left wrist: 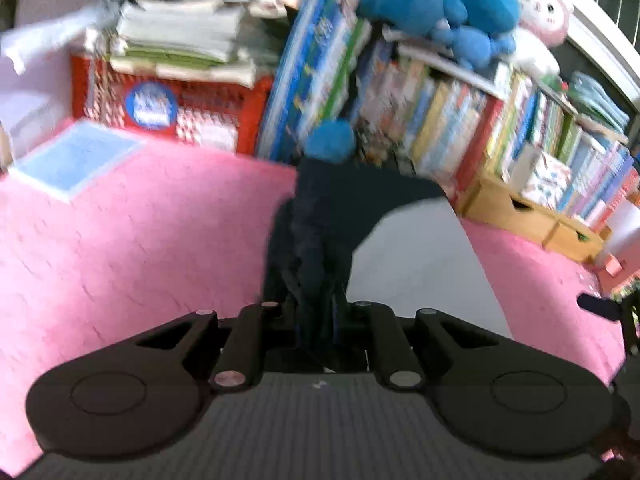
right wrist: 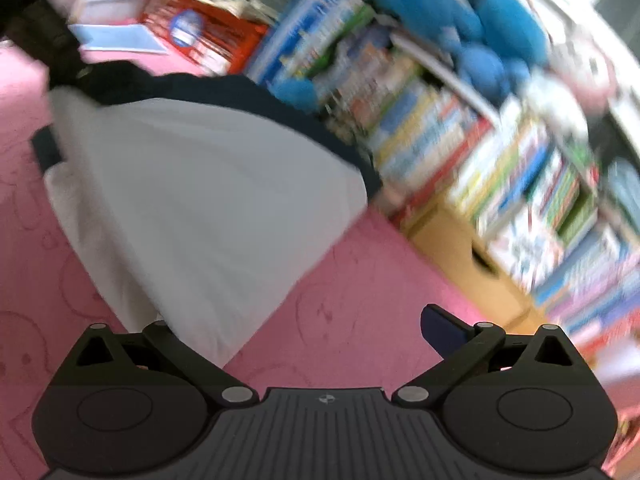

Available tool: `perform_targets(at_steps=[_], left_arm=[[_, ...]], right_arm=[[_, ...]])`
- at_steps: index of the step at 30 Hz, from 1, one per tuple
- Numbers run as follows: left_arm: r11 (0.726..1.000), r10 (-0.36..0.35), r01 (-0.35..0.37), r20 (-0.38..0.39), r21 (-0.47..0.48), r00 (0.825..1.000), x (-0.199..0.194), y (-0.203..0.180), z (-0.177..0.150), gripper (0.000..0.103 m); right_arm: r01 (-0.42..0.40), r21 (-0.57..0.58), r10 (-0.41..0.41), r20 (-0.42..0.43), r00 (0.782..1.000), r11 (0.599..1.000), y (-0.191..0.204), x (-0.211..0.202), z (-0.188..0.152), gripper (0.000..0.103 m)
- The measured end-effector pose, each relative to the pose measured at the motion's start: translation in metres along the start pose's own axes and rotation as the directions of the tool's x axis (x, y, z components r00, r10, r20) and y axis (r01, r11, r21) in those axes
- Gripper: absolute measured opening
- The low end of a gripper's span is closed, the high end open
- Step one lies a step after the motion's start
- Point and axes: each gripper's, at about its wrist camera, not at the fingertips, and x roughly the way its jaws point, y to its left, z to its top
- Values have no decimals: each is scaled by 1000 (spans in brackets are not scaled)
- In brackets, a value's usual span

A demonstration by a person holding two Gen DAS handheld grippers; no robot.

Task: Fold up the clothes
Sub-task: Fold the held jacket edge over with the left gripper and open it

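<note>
Lying on the pink blanket [right wrist: 340, 280] near the bookshelf [right wrist: 500, 168]: white garment [right wrist: 200, 200], dark navy trim, rumpled | left gripper [left wrist: 316, 312] clamped on its bunched navy edge | right gripper [right wrist: 288, 332] spread wide, empty

left gripper [left wrist: 316, 312] — clamped on dark garment [left wrist: 320, 232] | pink blanket [left wrist: 140, 240]

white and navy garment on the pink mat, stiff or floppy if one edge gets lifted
Probably floppy: the navy part of the garment hangs in bunched folds from the shut left gripper. Probably light, since one pinch holds it. On the pink mat the white panel lies soft and rumpled, so it would likely drag.
</note>
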Motion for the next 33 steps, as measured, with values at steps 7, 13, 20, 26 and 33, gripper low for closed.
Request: perform_targets(at_steps=[7,13,20,26,33], left_arm=[[999,44,-43,-79,19,996,28,15,-18,14],[997,72,-72,-72,6,995,24,21,-15,14],[995,104,-104,-100,3,990,34,24,-19,14],[997,81,-83,-131,-9,988,43,26,-26,19],[995,102,-103,-129,0,986,44,26,-26,19]], right_arm=[[-72,-9,72,5,997,997,23,-1,1,103],[-61,-41,62,32,998,997,19,-2,-6,103],[-169,-62,174,87,981,984,53,-12,12,103],[-117,87,119,-19,993,989,11,-13,-7,103],[-98,-17,98,8,995,995,19,-16,1,103]])
